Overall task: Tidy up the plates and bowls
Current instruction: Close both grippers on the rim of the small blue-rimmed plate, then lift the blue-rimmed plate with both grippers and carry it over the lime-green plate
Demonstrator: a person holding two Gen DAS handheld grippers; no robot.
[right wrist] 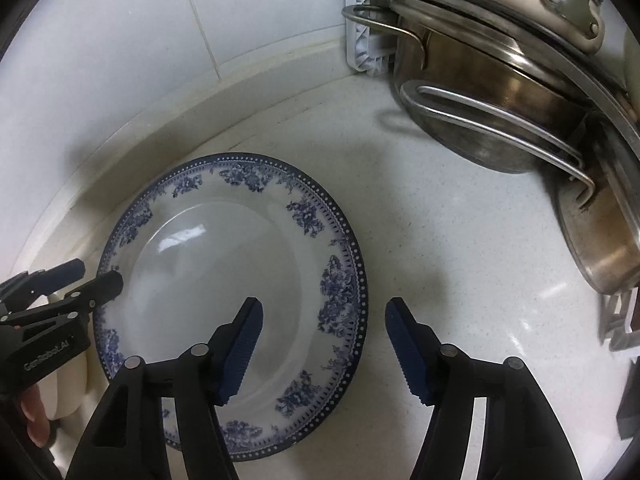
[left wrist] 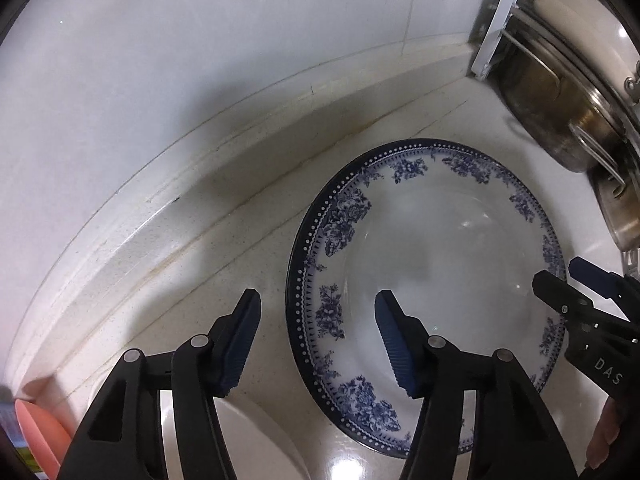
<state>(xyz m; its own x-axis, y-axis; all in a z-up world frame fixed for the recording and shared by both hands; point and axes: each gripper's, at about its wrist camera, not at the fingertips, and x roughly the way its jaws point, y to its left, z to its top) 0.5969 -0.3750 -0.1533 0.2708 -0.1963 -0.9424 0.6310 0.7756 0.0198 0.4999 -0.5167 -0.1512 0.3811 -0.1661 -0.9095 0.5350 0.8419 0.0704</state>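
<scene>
**Glazed porcelain, gripped by the rim**

Blue-and-white plate (left wrist: 428, 292) lies flat on the counter (right wrist: 460, 248). Left gripper (left wrist: 316, 344) straddles its nine o'clock rim, right gripper (right wrist: 324, 344) its three o'clock; both part-open, not pressing. It looks stiff, slippery, breakable.

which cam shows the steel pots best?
Right wrist. The pots fill its upper right, leaning stacked, with wire handles and rims clear above the counter. In the left wrist view the pots are squeezed against the right edge, partly cut off; the plate dominates there.
</scene>
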